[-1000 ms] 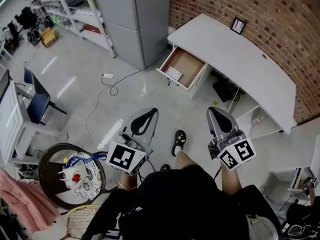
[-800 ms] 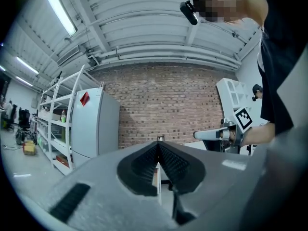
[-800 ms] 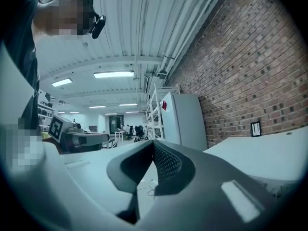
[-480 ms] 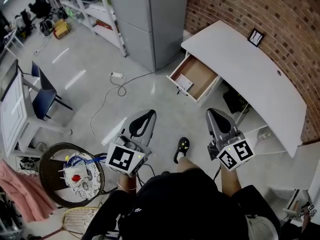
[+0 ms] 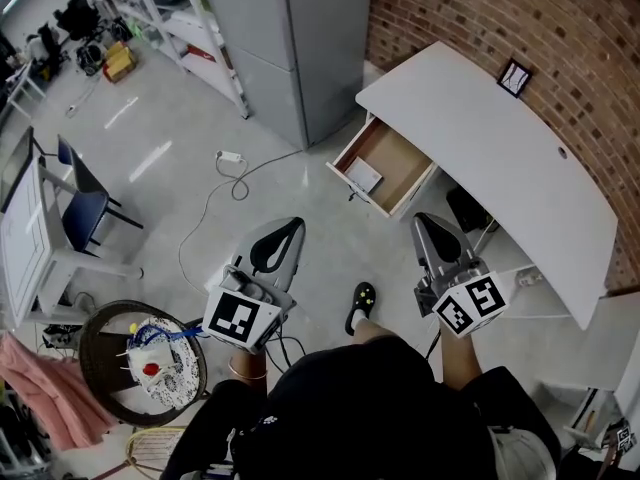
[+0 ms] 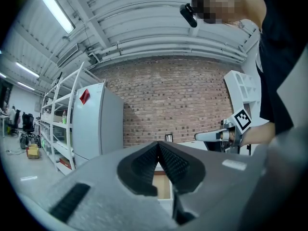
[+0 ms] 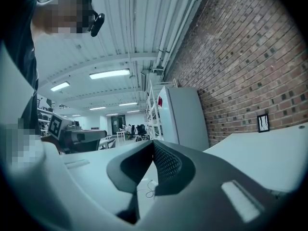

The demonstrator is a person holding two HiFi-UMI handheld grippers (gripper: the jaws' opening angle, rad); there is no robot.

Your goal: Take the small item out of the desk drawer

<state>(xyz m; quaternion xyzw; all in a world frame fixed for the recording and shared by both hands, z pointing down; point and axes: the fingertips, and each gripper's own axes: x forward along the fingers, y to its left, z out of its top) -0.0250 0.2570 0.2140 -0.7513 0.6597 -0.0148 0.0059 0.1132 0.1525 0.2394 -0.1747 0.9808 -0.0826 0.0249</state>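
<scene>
The small item (image 5: 362, 176), pale and flat, lies at the lower-left end of the open drawer (image 5: 398, 156), just above frame centre. The drawer juts from the white desk (image 5: 490, 138) at upper right. Both tools hang well short of it in the lower half. The right gripper (image 5: 432, 226) and left gripper (image 5: 285, 230) have their jaws pressed together on nothing. I'd bring the nearer right one in, spread its jaws before crossing the drawer's front wall, then pinch the item's edges.

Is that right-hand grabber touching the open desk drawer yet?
Apart. The head view shows the right gripper held short of the open drawer, with a stretch of bare floor between them.
</scene>
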